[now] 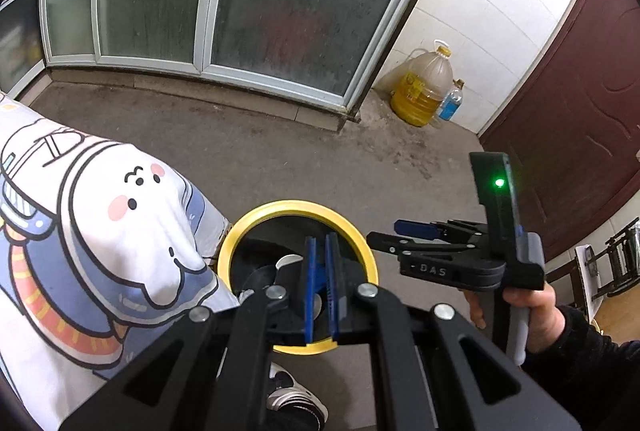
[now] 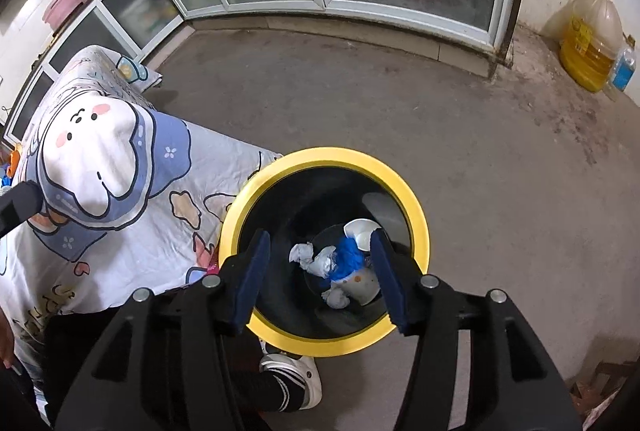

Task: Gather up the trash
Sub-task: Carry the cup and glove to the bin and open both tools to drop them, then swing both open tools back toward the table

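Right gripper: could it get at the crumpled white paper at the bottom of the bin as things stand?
Probably yes. The right gripper is open directly above the bin's yellow rim, and nothing covers the mouth. The crumpled white paper lies exposed beside blue trash, though it sits deep, so a long reach down is needed.

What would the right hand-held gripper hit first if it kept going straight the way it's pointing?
Probably the trash at the bin's bottom: the open right hand-held gripper aims into the yellow-rimmed bin, at crumpled paper and blue scrap. Depth is unclear.
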Demonstrator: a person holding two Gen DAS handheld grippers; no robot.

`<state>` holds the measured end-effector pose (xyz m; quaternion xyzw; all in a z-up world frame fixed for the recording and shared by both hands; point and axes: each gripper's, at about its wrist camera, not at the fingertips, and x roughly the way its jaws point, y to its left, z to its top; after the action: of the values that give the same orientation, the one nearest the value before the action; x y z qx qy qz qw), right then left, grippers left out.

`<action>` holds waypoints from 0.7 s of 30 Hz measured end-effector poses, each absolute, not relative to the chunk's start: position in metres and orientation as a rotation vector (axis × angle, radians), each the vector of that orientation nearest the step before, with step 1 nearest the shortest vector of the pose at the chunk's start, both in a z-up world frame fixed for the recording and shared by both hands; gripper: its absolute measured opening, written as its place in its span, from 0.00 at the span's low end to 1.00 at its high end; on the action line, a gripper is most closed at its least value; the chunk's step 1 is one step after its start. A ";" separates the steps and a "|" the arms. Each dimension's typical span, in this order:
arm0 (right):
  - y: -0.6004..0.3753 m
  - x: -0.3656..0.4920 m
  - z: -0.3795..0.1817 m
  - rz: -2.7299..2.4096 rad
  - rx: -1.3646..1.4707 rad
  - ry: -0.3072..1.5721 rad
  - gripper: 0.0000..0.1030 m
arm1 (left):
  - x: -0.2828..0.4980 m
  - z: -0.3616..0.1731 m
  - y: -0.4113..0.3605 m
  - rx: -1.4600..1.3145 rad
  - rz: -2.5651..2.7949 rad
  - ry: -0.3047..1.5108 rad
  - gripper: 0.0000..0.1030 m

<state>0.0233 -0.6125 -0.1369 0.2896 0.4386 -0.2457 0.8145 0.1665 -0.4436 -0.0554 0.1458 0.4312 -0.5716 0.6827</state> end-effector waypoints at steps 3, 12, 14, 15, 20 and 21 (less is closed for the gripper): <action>-0.609 0.021 -0.127 -0.530 0.600 0.916 0.49 | 0.165 -0.043 -0.427 0.292 -1.289 0.947 0.03; -0.538 0.042 -0.049 -0.292 0.416 0.741 0.49 | 0.179 0.018 -0.304 0.177 -1.168 0.823 0.03; -0.512 0.057 -0.029 -0.206 0.375 0.708 0.49 | 0.185 0.029 -0.264 0.154 -1.106 0.797 0.03; -0.502 0.064 -0.023 -0.177 0.360 0.697 0.49 | 0.188 0.033 -0.244 0.148 -1.068 0.785 0.03; -0.431 0.115 0.007 0.018 0.254 0.672 0.49 | 0.198 0.038 -0.142 0.104 -0.863 0.765 0.15; -0.414 0.128 0.010 0.062 0.233 0.676 0.49 | 0.200 0.037 -0.124 0.096 -0.827 0.765 0.21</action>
<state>0.1276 -0.4143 0.0097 0.1139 0.3309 0.0302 0.9363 0.2001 -0.1238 0.0375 0.0454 0.3623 -0.3920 0.8444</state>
